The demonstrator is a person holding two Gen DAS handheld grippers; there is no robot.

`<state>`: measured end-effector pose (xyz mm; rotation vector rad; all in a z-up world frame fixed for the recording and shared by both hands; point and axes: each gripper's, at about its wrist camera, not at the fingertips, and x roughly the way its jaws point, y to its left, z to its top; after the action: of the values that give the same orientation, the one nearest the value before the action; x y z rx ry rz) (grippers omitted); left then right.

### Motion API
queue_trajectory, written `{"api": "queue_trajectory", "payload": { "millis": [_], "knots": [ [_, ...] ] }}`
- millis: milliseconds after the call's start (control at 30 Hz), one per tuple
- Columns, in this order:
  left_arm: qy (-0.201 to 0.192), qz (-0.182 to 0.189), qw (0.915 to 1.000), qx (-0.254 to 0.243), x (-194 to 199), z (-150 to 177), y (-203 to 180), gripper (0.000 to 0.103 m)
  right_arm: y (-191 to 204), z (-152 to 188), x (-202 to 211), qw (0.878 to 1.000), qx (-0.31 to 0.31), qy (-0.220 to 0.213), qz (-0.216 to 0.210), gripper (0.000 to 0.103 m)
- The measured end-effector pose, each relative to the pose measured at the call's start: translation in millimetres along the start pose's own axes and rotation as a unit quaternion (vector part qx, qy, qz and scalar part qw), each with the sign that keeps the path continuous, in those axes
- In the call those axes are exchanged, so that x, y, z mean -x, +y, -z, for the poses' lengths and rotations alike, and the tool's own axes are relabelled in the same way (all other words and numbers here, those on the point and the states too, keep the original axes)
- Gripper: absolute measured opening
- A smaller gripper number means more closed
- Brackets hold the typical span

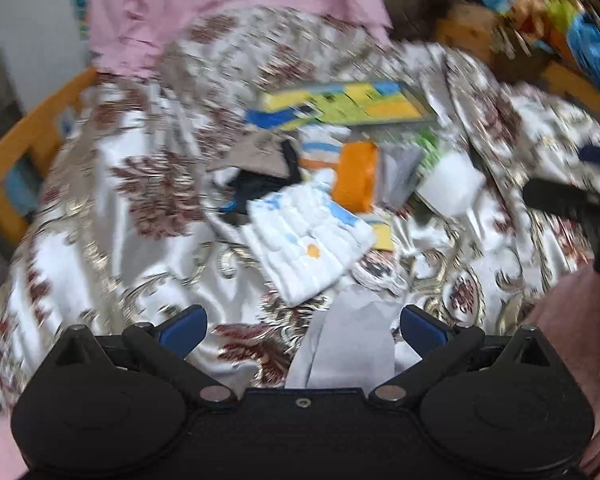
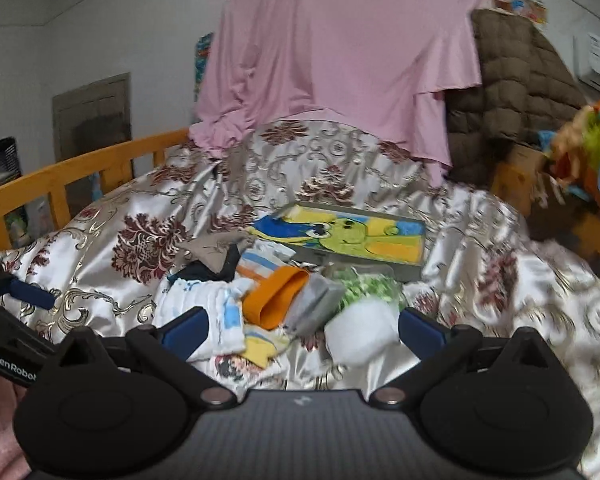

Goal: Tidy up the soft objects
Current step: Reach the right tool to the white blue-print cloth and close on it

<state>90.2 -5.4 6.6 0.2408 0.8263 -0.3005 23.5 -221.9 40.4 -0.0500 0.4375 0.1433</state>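
Socks lie jumbled, white, orange, grey; left tongs and right tongs gape empty.

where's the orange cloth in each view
Left wrist: the orange cloth lies right of centre, in the pile, just above the white quilted cloth.
Right wrist: the orange cloth lies just left of centre, low, close ahead of the open fingers.
Shared landmark: the yellow and blue cartoon box, behind the pile.
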Motion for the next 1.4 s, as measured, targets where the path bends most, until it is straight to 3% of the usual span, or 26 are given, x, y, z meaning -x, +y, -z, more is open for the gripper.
{"api": "queue_trajectory", "payload": {
  "millis": [133, 300, 367, 433, 533, 633, 767, 833, 967, 1033, 1233, 1400],
  "knots": [
    [0.055, 0.034, 0.9970, -0.043, -29, -15, -2, 0.102, -9, -14, -33, 0.998, 0.014, 0.049, -0.046, 0.103],
    [0.127, 0.081, 0.9860, -0.070, -69, -23, -3, 0.102, -10, -26, -79, 0.991, 0.023, 0.096, -0.089, 0.103],
    [0.159, 0.108, 0.9799, -0.054, -84, -24, 1, 0.102, -8, -30, -100, 0.987, 0.022, 0.114, -0.112, 0.103],
    [0.190, 0.127, 0.9730, -0.031, -97, -21, 6, 0.094, -6, -33, -124, 0.980, 0.017, 0.134, -0.144, 0.103],
    [0.225, 0.130, 0.9657, 0.002, -112, -16, 12, 0.090, 1, -37, -158, 0.970, 0.001, 0.168, -0.177, 0.103],
    [0.234, 0.132, 0.9629, 0.029, -119, -15, 18, 0.090, 15, -34, -187, 0.958, -0.002, 0.203, -0.204, 0.103],
    [0.256, 0.128, 0.9561, 0.061, -131, -9, 24, 0.085, 35, -25, -210, 0.949, 0.018, 0.215, -0.231, 0.103],
    [0.262, 0.132, 0.9525, 0.081, -136, -7, 28, 0.073, 40, -20, -218, 0.946, 0.015, 0.218, -0.241, 0.102],
    [0.268, 0.144, 0.9444, 0.125, -139, -3, 38, 0.053, 40, -11, -236, 0.938, -0.001, 0.233, -0.257, 0.086],
    [0.267, 0.151, 0.9412, 0.142, -133, -4, 40, 0.041, 39, -7, -238, 0.938, 0.002, 0.234, -0.256, 0.083],
    [0.253, 0.155, 0.9328, 0.204, -120, -6, 67, 0.019, 51, 0, -235, 0.941, 0.050, 0.222, -0.251, 0.072],
    [0.210, 0.135, 0.9326, 0.261, -101, -11, 90, 0.015, 60, 4, -229, 0.944, 0.089, 0.208, -0.240, 0.060]
  ]
}}
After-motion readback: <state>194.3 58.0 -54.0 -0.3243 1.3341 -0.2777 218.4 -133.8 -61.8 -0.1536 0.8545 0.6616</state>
